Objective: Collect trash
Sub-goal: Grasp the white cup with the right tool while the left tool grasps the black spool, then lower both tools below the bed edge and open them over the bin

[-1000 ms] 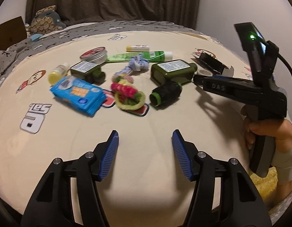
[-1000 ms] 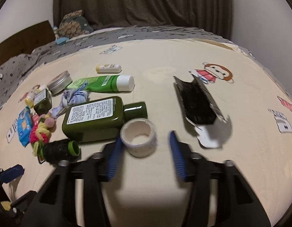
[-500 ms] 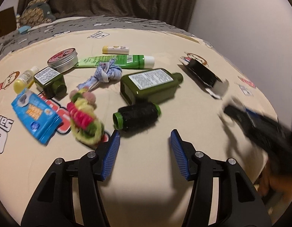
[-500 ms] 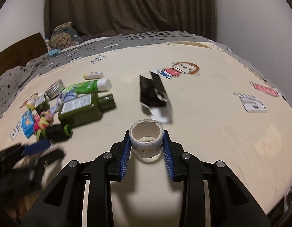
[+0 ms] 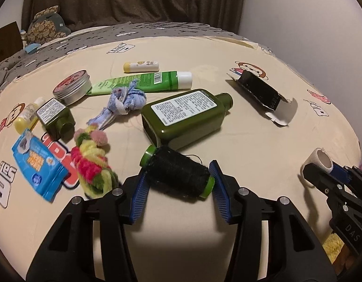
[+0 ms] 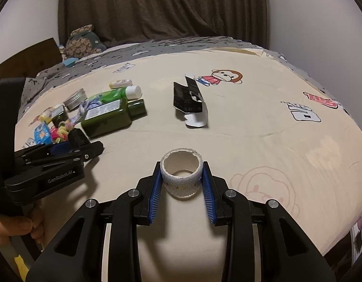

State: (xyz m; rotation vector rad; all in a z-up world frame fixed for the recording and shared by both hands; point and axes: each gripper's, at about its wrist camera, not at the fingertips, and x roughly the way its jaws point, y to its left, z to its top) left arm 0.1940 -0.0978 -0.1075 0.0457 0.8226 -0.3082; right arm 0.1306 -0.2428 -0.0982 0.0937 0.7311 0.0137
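Observation:
My right gripper (image 6: 182,179) is shut on a white tape roll core (image 6: 181,176), held above the bed; it also shows in the left wrist view (image 5: 318,162). My left gripper (image 5: 178,181) has its jaws around a black thread spool with green ends (image 5: 178,175) lying on the sheet; both pads touch the spool's ends. A torn black carton (image 5: 263,92) lies to the right on the sheet, also in the right wrist view (image 6: 189,102).
On the cream bedsheet (image 6: 251,129) lie a big green bottle (image 5: 188,115), a green tube (image 5: 143,82), a tin (image 5: 72,88), a small green bottle (image 5: 56,115), a blue packet (image 5: 37,164), a yarn toy (image 5: 91,162), a blue cloth knot (image 5: 126,99).
My left gripper moved forward onto the black spool and closed around it. My right gripper, holding the tape core, drew back from the pile toward the bed's near edge.

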